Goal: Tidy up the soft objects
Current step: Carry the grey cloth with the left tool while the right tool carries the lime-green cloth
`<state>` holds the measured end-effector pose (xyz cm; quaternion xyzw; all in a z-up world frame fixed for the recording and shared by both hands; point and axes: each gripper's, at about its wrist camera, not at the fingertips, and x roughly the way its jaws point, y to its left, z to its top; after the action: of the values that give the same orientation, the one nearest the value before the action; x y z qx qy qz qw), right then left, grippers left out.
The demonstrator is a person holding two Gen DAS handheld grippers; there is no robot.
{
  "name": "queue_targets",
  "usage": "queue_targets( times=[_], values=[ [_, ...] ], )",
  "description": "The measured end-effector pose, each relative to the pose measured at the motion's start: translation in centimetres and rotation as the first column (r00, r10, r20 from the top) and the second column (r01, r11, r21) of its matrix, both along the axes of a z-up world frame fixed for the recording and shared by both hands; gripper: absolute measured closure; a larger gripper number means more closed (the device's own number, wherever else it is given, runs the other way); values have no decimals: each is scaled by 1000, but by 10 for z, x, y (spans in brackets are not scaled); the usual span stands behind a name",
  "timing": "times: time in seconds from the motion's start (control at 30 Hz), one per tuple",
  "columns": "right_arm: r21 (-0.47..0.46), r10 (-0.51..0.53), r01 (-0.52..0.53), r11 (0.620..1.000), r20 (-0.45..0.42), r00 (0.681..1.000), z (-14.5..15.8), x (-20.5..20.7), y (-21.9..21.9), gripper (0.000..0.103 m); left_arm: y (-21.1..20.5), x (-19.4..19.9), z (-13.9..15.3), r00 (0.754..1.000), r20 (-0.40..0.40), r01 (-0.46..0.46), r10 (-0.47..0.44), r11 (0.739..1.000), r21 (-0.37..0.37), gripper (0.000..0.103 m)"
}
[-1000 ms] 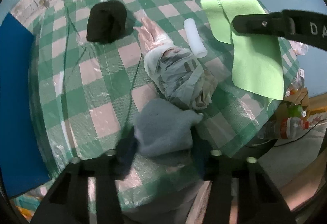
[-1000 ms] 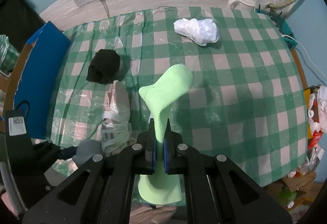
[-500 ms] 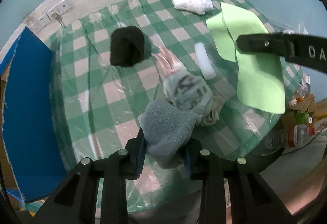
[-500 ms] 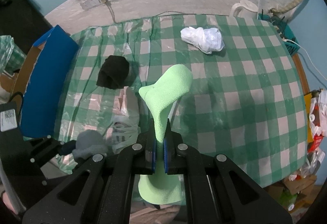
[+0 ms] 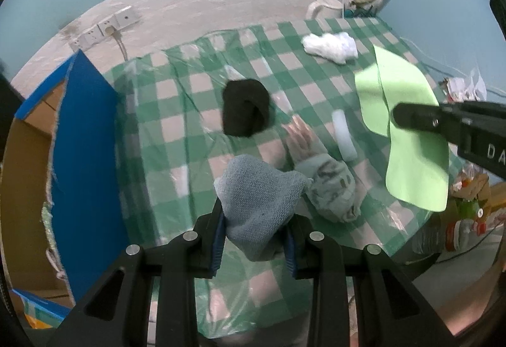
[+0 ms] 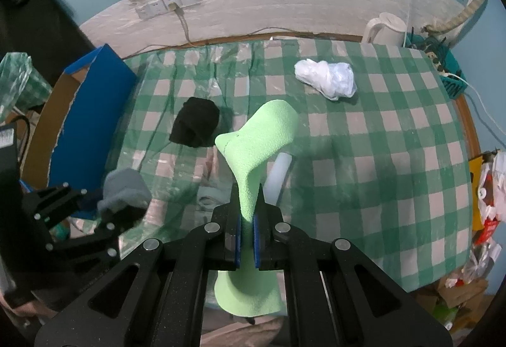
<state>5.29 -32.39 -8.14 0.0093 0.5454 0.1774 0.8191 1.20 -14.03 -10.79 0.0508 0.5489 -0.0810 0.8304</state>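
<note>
Two soft things are lifted above the checked table: the grey knitted cloth, low in the left wrist view, pinched by the left gripper; the green foam sheet, centre of the right view, clamped flat by the right gripper. I judge the step is carrying; next, both need a place to be set down, perhaps the blue box at left.

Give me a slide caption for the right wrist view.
Right gripper pinches a light green cloth above the checked tablecloth.

You can read only 2 white letters, "DA", on the black body of your right tool, cut off at the left wrist view's edge; nothing else is legible.
</note>
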Motion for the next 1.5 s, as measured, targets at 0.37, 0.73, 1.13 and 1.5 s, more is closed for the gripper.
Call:
queue_targets(
  times=[0.37, 0.73, 1.13, 1.5],
  values=[
    [15, 53, -54, 998, 33, 998, 22, -1, 28, 98, 35, 4, 28, 996, 66, -60, 59, 998, 13, 72],
    [32, 118, -120, 992, 73, 990, 48, -1, 68, 98, 77, -2, 54, 984, 127, -128, 125, 992, 20, 72],
    [30, 191, -195, 980, 102, 976, 67, 3, 120, 98, 119, -8, 68, 967, 162, -199, 195, 980, 7, 72],
    [29, 265, -270, 962, 106, 958, 75, 5, 178, 98, 168, -18, 70, 944, 173, -282, 280, 959, -15, 72]
  ],
)
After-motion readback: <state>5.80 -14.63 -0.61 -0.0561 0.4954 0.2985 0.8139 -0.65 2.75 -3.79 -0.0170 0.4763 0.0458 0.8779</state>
